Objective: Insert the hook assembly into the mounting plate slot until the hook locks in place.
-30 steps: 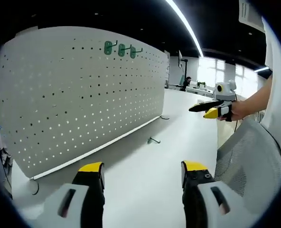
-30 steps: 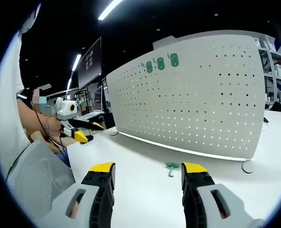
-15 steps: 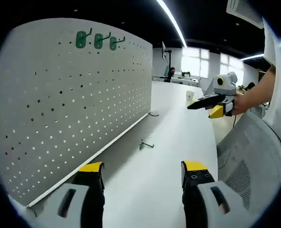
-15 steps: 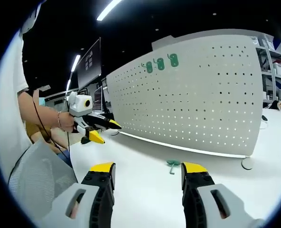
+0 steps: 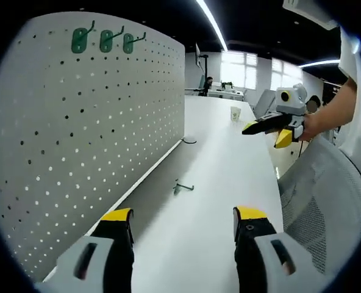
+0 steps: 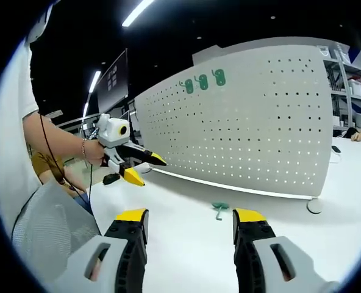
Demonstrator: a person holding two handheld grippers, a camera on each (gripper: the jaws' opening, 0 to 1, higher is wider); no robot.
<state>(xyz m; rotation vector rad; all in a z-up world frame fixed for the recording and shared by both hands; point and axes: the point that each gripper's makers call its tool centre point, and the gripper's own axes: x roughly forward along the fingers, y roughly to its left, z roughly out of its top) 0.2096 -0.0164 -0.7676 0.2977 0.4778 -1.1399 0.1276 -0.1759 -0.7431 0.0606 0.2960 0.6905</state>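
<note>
The white pegboard mounting plate (image 5: 89,122) stands upright on the white table (image 5: 229,159), with three green hooks (image 5: 104,40) hung near its top edge. A loose green hook assembly (image 5: 182,187) lies on the table in front of the board. My left gripper (image 5: 183,221) is open and holds nothing, a way short of the hook. My right gripper (image 5: 267,133) comes in from the right, held in a hand, jaws apart. In the right gripper view the loose hook (image 6: 218,209) lies just beyond my open right gripper (image 6: 189,220), and the left gripper (image 6: 147,169) hovers open at the left, near the pegboard (image 6: 260,122).
A paper cup (image 5: 235,113) stands farther down the table, and a round foot with a cable (image 5: 188,140) sits at the board's far end. A grey mesh chair back (image 5: 327,201) is close on the right. Another round foot (image 6: 314,206) rests by the board's near end.
The left gripper view has swung closer along the pegboard. In the right gripper view the left gripper has travelled right, toward the board. The loose hook still lies on the table.
</note>
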